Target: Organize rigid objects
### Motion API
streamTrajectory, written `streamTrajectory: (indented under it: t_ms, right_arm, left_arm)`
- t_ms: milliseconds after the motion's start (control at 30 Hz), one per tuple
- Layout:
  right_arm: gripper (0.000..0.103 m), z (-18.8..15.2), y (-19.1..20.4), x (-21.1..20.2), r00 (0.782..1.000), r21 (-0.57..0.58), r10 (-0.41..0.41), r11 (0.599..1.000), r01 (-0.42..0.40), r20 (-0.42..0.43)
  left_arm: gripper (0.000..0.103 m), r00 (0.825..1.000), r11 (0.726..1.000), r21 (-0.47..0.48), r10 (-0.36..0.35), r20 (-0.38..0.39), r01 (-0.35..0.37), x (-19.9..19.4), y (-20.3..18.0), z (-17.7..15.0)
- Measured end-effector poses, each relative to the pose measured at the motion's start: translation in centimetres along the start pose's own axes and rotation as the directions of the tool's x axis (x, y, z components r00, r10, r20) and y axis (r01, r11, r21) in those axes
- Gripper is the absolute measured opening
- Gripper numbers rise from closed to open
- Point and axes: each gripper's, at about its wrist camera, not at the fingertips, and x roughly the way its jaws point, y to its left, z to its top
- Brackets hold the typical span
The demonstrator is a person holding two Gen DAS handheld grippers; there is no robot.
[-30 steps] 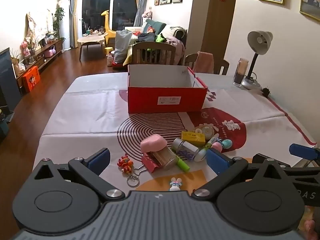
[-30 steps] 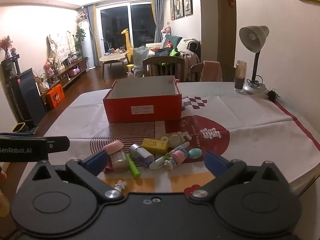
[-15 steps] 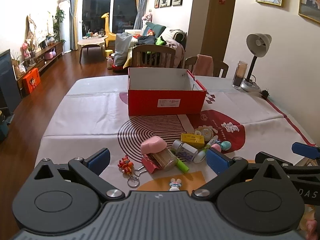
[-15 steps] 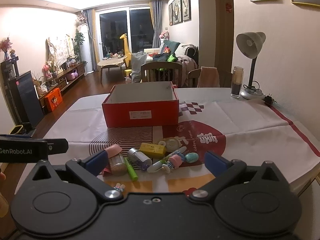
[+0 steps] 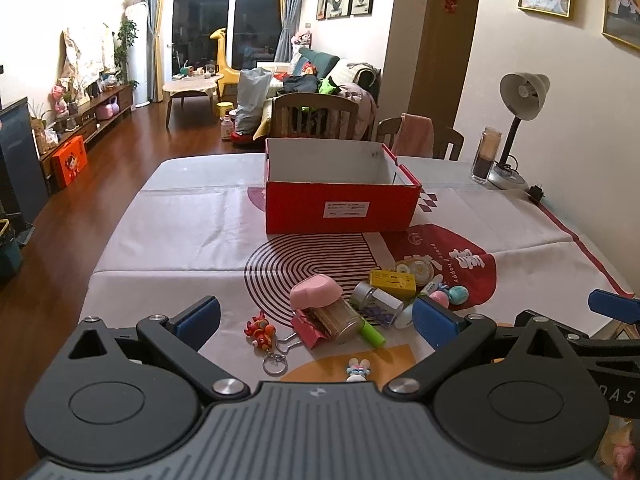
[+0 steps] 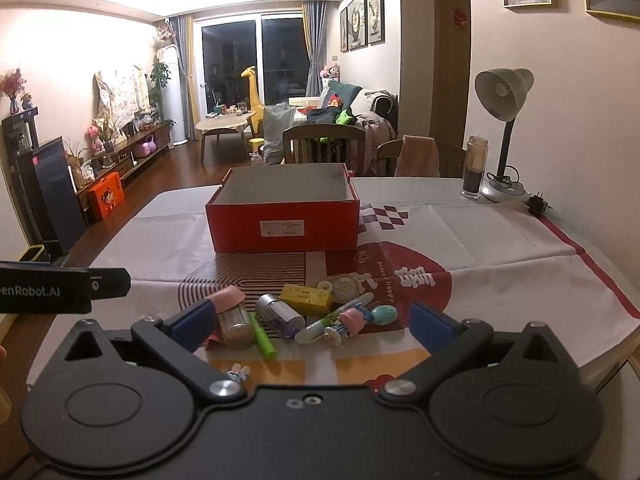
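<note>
**pickbot_fan:** So which step was this? Both tools looked idle to me.

**umi_tinkerer:** Yeah, I'd call it the very start, nothing grabbed yet. The left gripper [image 5: 316,318] had its jaws spread wide with nothing between them, and the right gripper [image 6: 310,322] was the same, both hanging above the near edge of the table [image 5: 180,220].

**pickbot_fan:** And the stuff to sort?

**umi_tinkerer:** All in one clump near the front: pink-capped jar [image 5: 324,308] lying on its side, green marker [image 6: 263,336] beside it, yellow box [image 5: 392,282], tape roll [image 6: 346,285], teal egg [image 6: 384,314], a keychain charm [image 5: 259,328] off to the left.

**pickbot_fan:** Anything in the container?

**umi_tinkerer:** The red box [image 5: 340,210] sat open behind the pile, well apart from it. What I could see inside looked bare, though the floor was hidden. Next move, I reckon: drop onto one piece and pinch it.
</note>
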Motion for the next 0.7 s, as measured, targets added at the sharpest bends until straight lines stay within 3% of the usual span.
streamTrajectory:
  t_ms: [700]
  right_arm:
    - [0.102, 1.5, -1.1, 1.3, 1.000, 0.030, -0.009, 1.000, 0.008, 0.010]
  left_arm:
    - [0.103, 1.000, 1.000, -0.018, -0.022, 0.012, 0.022, 0.8, 0.9, 1.0]
